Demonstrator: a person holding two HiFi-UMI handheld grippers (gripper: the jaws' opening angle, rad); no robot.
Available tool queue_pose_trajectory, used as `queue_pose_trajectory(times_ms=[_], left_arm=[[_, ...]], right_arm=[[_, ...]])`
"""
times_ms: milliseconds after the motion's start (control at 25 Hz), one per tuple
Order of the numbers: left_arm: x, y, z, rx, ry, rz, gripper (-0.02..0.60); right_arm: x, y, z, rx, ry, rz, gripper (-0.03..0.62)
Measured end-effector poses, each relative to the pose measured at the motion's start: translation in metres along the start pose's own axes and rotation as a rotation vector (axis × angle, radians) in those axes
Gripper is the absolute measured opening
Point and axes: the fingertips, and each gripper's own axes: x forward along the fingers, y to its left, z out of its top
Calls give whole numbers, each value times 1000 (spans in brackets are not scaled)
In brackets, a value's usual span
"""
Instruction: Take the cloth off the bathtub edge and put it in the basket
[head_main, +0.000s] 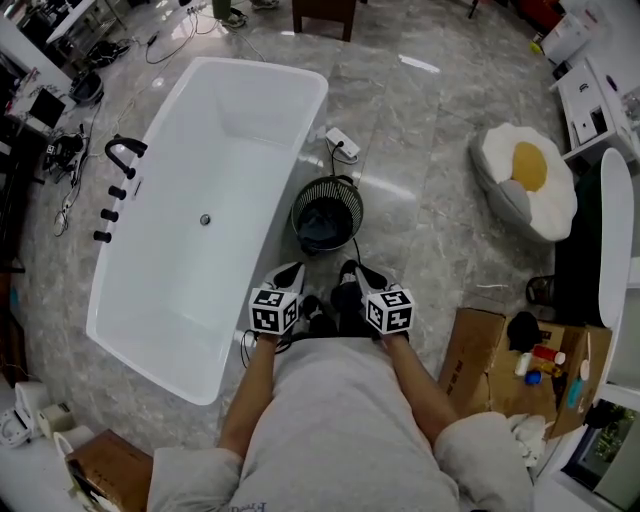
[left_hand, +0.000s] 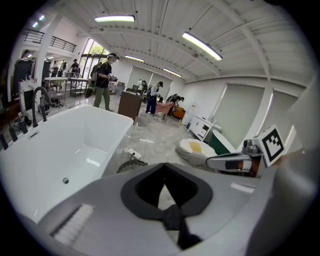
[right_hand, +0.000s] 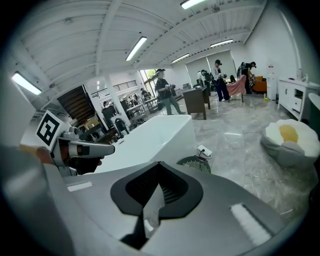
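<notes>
Left tool: the grey two-jaw left tool (head_main: 292, 270), with a black-and-white marker cube, has its jaws pressed together on nothing. It hangs close in front of the person's waist, tilted down and forward.
Right tool: the matching grey right tool (head_main: 351, 270) is also pressed together and empty. It is just beside the left one and tilted the same way.
Basket: the round black wire basket (head_main: 356, 203) stands upright on the grey marble floor (head_main: 420, 200), a short way ahead of both tools and just beside the bathtub's outer wall. Whether the two touch cannot be told.
Cloth: the crumpled dark blue-grey cloth (head_main: 321, 226) lies inside the basket, down near its bottom, apart from both tools.
Bathtub: the white free-standing bathtub (head_main: 210, 150) lies to the left. In the head view its rim is bare all the way round and the basin is empty. A black tap (head_main: 125, 150) stands on its far side.
Step in hand: judged from how things lie, the drop into the basket is done and both tools are clear of it.
Next move: probably none for the cloth. At most, check that no corner hangs over the wire rim, and keep the tools away from the basket so it is not knocked over.
Counts: two tools, one cloth, one basket, one bathtub, one tap.
</notes>
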Motion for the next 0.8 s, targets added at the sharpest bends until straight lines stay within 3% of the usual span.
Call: queue_pose_trajectory(times_ms=[800], left_arm=[[-2, -10, -4, 27, 16, -27, 58]], right_arm=[[-3, 4, -5, -6, 14, 1, 0]])
